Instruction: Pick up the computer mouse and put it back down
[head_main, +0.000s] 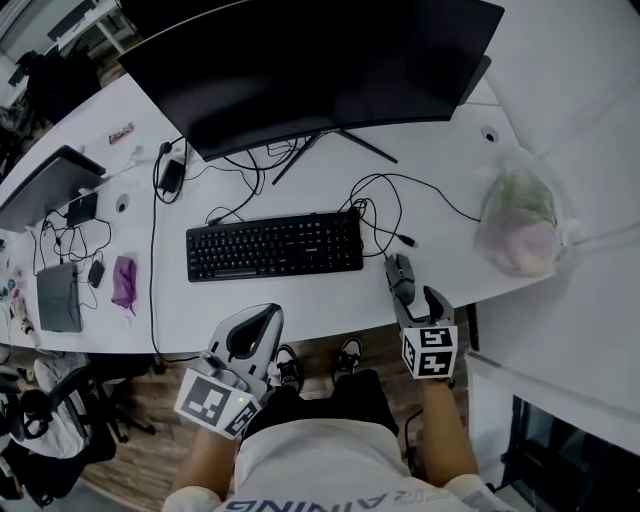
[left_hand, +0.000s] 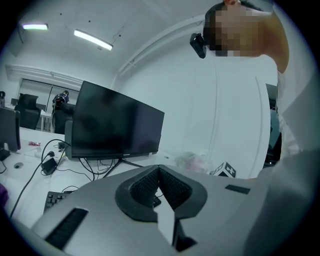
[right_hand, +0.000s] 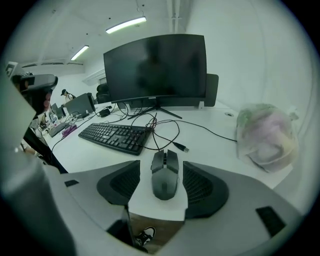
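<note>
The dark grey wired computer mouse (right_hand: 165, 176) is found resting on the white bench (head_main: 330, 300) near its front edge, between the parted jaws of the right tool (head_main: 418, 302), neither pad touching it. The left tool (left_hand: 159, 175) is held closed, empty.

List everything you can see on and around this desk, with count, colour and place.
monitor: one, black, back of desk
keyboard: one, black, in front of monitor
mouse: one, grey, near desk edge, right of keyboard
bag: one, clear plastic, desk's right end
cables: several, black, around keyboard
pouch: one, purple, left of keyboard
desk: one, white
shoes: two, black and white, floor
left gripper: grey, jaws shut, empty
right gripper: grey, jaws open around mouse, not touching
</note>
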